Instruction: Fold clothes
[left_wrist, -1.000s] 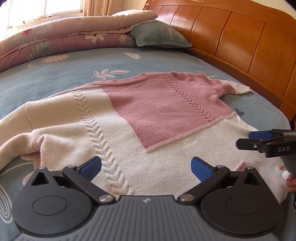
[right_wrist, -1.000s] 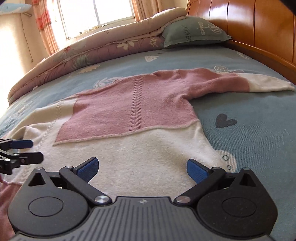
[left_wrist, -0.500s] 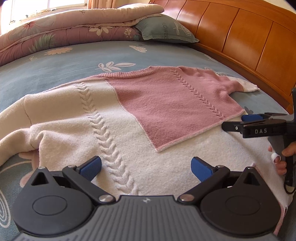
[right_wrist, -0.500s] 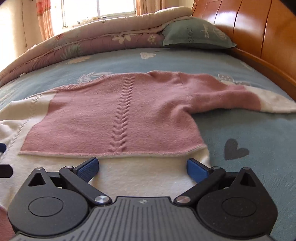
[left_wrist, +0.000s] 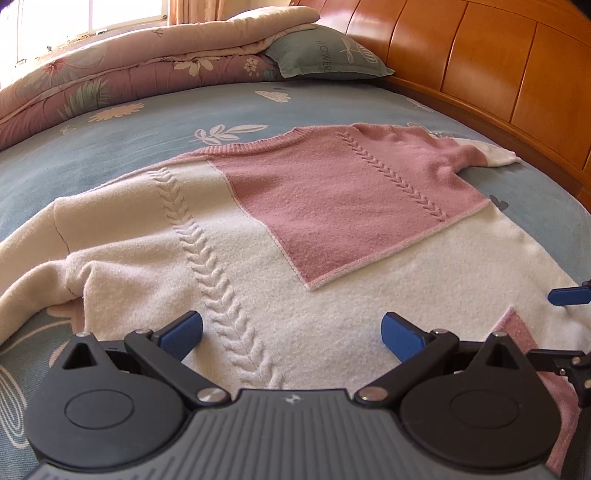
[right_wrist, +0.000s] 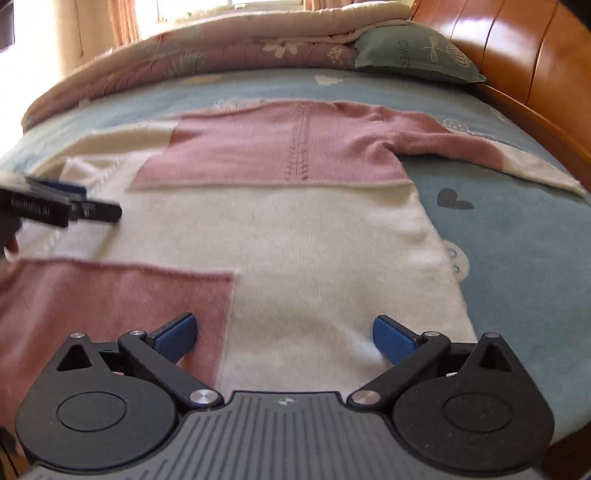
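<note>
A cream and pink knitted sweater (left_wrist: 288, 236) lies spread flat on the bed, neckline far away, hem nearest me. My left gripper (left_wrist: 291, 334) hovers open over the cream lower part beside a cable-knit stripe, holding nothing. My right gripper (right_wrist: 282, 334) stands open over the hem, where a pink patch (right_wrist: 110, 306) meets the cream knit (right_wrist: 314, 258). In the left wrist view the right gripper's blue fingertip (left_wrist: 569, 295) shows at the right edge. In the right wrist view the left gripper (right_wrist: 74, 206) shows side-on at the left, blurred. One sleeve (right_wrist: 480, 155) stretches right.
The blue patterned bedsheet (left_wrist: 110, 147) surrounds the sweater. A folded floral quilt (left_wrist: 129, 74) and a green pillow (left_wrist: 325, 55) lie at the far end. A wooden headboard (left_wrist: 498, 74) runs along the right side.
Both grippers stayed open. The right one pulled back toward the hem, so the pink hem patch now shows. The left view drew closer to the sweater body.
</note>
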